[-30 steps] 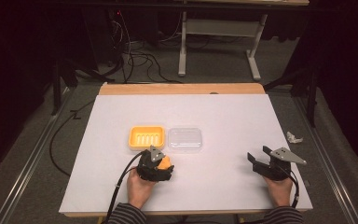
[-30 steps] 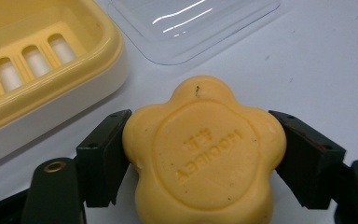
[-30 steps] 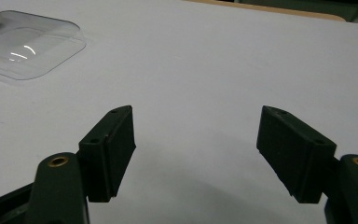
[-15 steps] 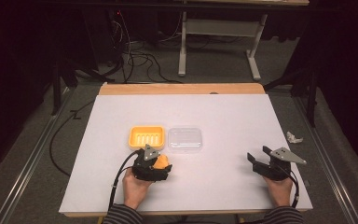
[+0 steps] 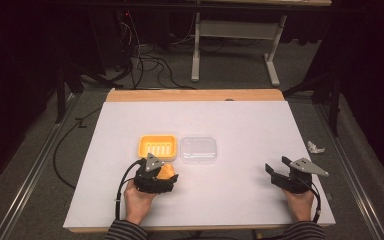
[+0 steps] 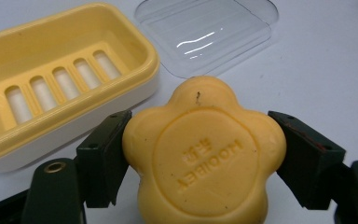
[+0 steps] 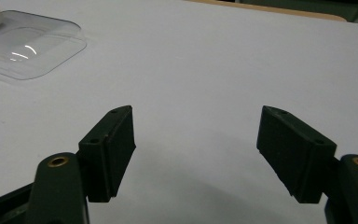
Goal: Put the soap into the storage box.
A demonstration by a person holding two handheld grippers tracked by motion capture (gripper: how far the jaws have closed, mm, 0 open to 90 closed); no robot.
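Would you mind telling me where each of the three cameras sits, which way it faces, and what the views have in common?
High view: above the person's side, looking forward and down on the white table; both forearms and hands enter from the bottom.
Left gripper view: rides the left hand-held gripper, looking along its jaws at the flower-shaped soap bar and yellow soap dish.
Right gripper view: rides the right hand-held gripper, looking between its open jaws across bare table.
Shared: all three show the clear lid.
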